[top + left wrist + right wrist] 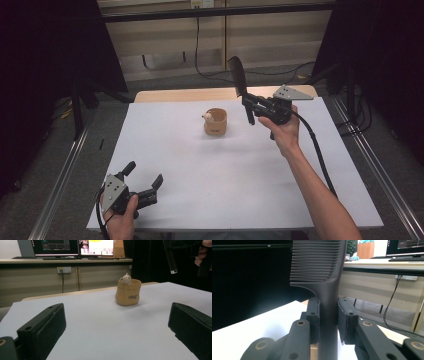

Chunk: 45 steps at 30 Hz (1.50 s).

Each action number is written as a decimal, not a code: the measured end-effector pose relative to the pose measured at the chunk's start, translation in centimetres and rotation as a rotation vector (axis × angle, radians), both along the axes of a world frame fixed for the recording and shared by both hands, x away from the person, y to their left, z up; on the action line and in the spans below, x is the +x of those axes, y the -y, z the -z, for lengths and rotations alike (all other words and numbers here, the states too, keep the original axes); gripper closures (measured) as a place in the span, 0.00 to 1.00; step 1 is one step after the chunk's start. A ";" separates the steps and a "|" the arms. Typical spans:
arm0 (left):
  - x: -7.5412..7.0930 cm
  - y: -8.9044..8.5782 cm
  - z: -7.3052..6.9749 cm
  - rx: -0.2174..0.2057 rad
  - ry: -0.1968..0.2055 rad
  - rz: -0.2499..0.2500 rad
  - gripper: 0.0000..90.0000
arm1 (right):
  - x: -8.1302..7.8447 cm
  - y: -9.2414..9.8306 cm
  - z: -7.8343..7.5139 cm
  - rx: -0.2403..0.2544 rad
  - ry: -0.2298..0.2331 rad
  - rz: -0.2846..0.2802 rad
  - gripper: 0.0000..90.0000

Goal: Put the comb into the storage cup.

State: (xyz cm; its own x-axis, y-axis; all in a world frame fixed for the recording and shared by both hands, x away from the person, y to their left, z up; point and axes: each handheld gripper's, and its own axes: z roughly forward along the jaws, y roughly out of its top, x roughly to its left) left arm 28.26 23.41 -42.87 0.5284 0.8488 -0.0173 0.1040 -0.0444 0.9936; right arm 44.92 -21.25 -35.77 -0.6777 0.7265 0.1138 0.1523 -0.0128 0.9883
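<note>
Table: your white sheet (200, 170) bears the pouch near its far middle
Right gripper: your right gripper (248, 103) sits just right of the pouch, jaws clamped on the comb's handle, likely to lower it in
Left gripper: your left gripper (145, 181) rests well nearer you than the pouch, jaws wide, holding nothing
Comb: the black comb (322, 270) stands upright, teeth up, above and right of the pouch
Pouch: the tan pouch (215, 122) stands upright
Figure: a small pale figure (125, 279) at the pouch's rim may crowd the opening

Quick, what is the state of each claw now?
Left claw: open, holding nothing.
Right claw: closed on the comb.
</note>
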 end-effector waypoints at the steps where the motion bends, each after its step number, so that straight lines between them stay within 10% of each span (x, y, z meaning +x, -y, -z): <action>1: 0.0 0.0 0.0 -0.005 -0.001 0.001 0.02 | 0.1 -0.2 -0.1 -0.004 0.002 -0.003 0.81; 45: 0.0 -0.1 0.1 -0.005 -0.005 -0.002 0.02 | 6.0 -6.2 0.3 0.002 -0.013 -0.035 0.81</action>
State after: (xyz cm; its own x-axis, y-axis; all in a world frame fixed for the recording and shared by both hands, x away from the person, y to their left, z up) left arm 28.26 23.52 -42.92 0.5262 0.8500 -0.0245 0.1091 -0.0390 0.9933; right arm 50.91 -15.08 -36.05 -0.7010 0.7022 0.1245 0.1659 -0.0093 0.9861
